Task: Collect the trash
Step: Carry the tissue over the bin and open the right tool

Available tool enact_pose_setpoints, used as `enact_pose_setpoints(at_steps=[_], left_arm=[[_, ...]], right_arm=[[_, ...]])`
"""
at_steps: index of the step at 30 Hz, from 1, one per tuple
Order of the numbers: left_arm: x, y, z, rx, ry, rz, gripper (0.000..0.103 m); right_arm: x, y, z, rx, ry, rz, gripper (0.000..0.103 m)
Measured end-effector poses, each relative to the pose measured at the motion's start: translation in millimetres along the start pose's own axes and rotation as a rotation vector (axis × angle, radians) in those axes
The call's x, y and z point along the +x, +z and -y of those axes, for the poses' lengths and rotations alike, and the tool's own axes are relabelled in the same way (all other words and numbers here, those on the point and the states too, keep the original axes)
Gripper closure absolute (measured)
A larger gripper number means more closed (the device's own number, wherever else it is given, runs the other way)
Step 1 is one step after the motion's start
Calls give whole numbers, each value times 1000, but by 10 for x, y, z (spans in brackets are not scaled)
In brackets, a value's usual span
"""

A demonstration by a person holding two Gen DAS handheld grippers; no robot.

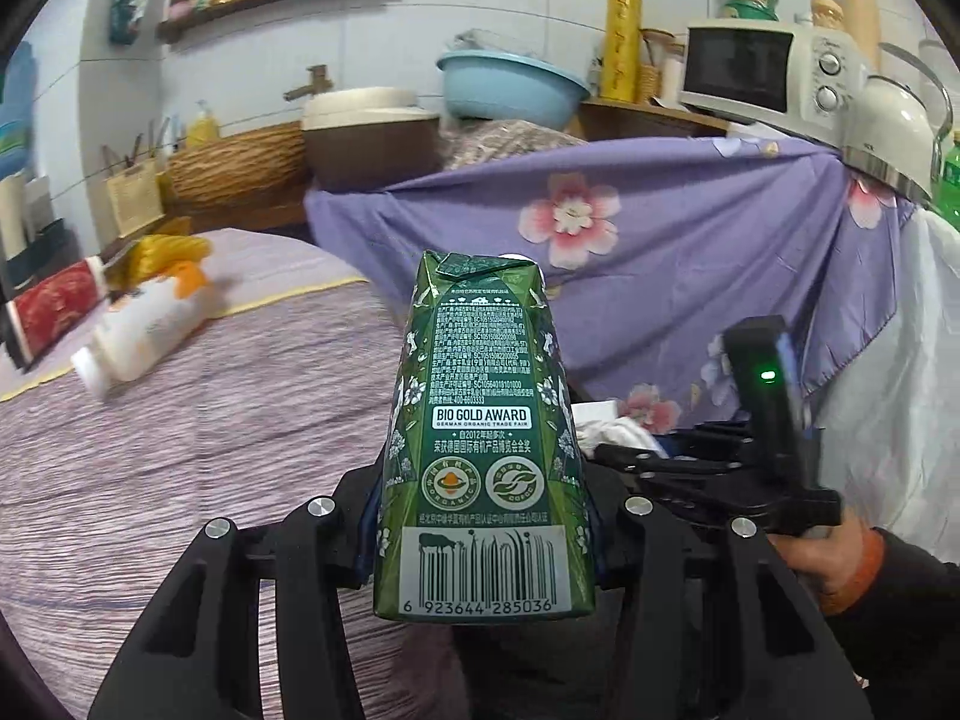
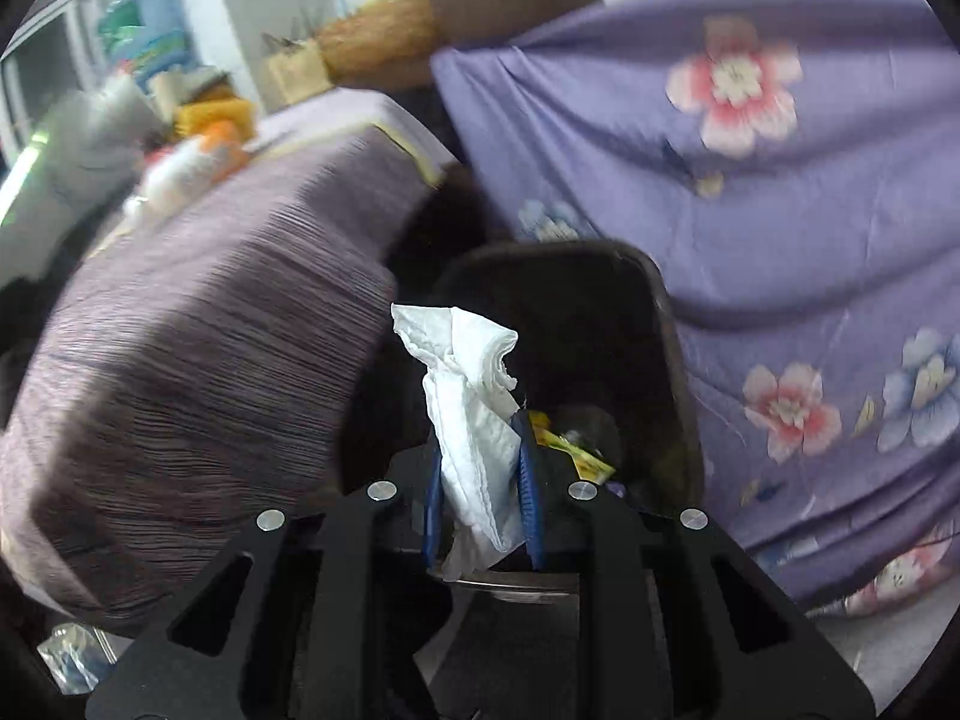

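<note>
While the left gripper point(image 1: 483, 540) grips a green printed drink carton point(image 1: 483, 438) by its lower sides, barcode end nearest the camera, the carton stands upright between the jaws above the edge of a table under a purple striped cloth point(image 1: 180, 420). The right gripper point(image 2: 480, 510) is clamped on a crumpled white paper tissue point(image 2: 474, 420), held over a dark plastic waste bin point(image 2: 672, 348) containing yellow wrappers point(image 2: 576, 456), beside a purple floral drape point(image 2: 780, 210)

Even indoor light, no hard shadows. Left view mostly sharp; right view motion-blurred throughout. Fisheye bending, dark corners.
</note>
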State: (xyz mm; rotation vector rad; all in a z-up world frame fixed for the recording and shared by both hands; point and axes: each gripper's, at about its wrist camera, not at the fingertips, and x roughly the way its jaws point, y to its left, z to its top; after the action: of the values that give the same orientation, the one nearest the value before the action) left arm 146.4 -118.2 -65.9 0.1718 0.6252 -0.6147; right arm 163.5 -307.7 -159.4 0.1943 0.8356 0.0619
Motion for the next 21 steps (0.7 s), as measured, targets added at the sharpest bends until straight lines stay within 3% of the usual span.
enact_pose_setpoints(at_steps=[6, 7, 9, 10, 15, 21], left_arm=[[313, -63, 223, 15, -55, -53, 54], [346, -77, 244, 19, -54, -59, 54], [434, -128, 300, 32, -46, -73, 54], [471, -148, 327, 34, -44, -79, 54], [630, -222, 371, 42, -45, -109, 54], [841, -271, 397, 49, -47, -140, 54]], right_arm=[[408, -46, 200, 33, -21, -59, 77], [499, -55, 237, 45, -23, -77, 73], [599, -80, 308, 74, -25, -88, 48], [628, -95, 335, 87, -26, -89, 43], [603, -167, 357, 90, -37, -88, 42], [340, -210, 377, 53, -124, -63, 41]])
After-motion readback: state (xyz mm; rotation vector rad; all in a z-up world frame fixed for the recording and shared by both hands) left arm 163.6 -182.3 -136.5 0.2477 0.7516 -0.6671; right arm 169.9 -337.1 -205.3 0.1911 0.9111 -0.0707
